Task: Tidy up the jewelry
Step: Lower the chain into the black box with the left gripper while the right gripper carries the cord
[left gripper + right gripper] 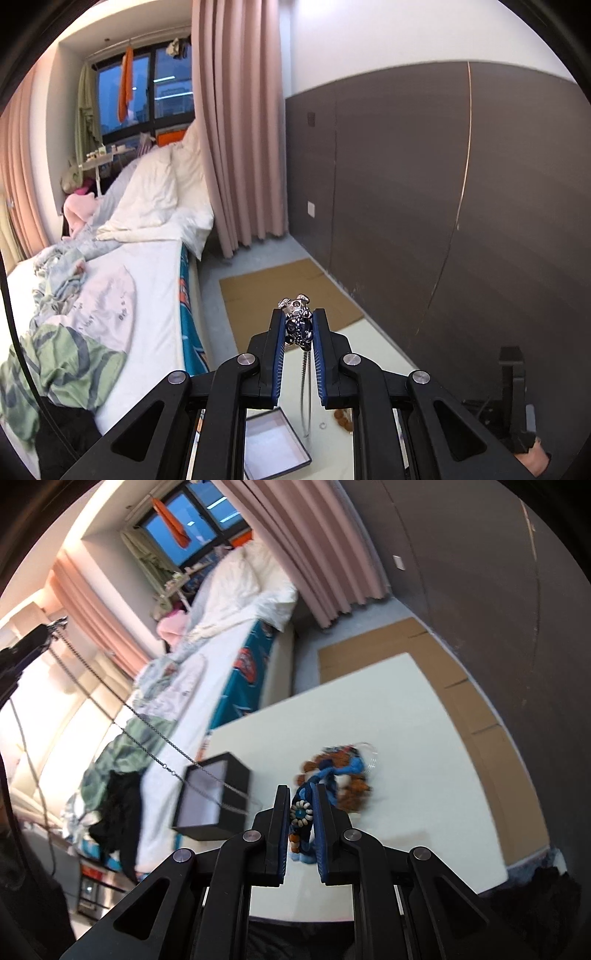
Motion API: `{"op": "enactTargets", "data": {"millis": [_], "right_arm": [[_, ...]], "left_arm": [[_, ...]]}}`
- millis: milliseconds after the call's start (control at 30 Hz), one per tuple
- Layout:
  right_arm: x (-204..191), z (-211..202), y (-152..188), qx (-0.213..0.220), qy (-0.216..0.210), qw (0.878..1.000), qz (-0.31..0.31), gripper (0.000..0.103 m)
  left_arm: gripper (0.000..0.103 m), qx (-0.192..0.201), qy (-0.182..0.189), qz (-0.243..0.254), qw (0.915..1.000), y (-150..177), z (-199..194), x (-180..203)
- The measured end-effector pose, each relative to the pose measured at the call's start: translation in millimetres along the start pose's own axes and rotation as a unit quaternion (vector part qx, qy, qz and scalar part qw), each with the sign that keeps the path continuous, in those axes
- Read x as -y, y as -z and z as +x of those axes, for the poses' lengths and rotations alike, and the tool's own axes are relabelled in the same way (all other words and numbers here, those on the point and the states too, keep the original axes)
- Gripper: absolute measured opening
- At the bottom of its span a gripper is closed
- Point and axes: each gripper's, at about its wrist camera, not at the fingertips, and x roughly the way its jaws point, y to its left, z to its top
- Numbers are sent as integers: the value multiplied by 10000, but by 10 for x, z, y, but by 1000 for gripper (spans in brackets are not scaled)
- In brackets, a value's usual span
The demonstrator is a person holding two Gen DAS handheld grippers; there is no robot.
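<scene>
My left gripper pinched the pendant, its chain trailing down toward the box, while my right gripper clamped the blue bracelet.

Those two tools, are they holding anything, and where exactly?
Left tool pinches a necklace by its dark pendant cluster, the chain dangling. Right tool grips a blue beaded piece near its white-beaded flower.

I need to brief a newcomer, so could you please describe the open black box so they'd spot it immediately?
Find the cream table beside the bed. Near its bed-side edge sits the black box, lidless with a pale lining. It is the only rigid, square thing there; the neighbouring pile is tangled blue-and-brown beaded jewelry.
</scene>
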Motion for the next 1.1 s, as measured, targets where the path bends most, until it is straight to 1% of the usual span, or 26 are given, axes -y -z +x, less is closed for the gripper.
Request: {"op": "enactTargets", "data": {"millis": [67,233,333,400,833,967,1033,1100], "right_arm": [[-77,-35,-7,49,-44,10000,-74,14],[-265,-59,-23,126,-108,9995,-251,14],[-313,-27,-10,79,-241,9994,-254,14],[-330,-2,3,65,-224,9994,-269,14],[-368,168,95,-152,-211,9992,-293,14],[-415,243,125,-249,-210,9990,-317,14],[-443,260,142,-272,-212,9988,-341,14],[-456,259,151,-273,-210,9987,-376,14]], "left_arm": [[15,142,-145,67,9998,-53,-91,-18],[15,368,-260,65,9990,-145,-261,-113],[15,407,-280,29,9988,-156,-279,-168],[15,383,-287,21,9989,-121,-259,-175],[15,-149,-139,-203,9996,305,21,-283],[15,-387,-89,-354,9986,478,172,-348],[15,-551,7,-490,9973,594,269,-390],[15,-794,222,-702,9941,746,404,-437]]}}
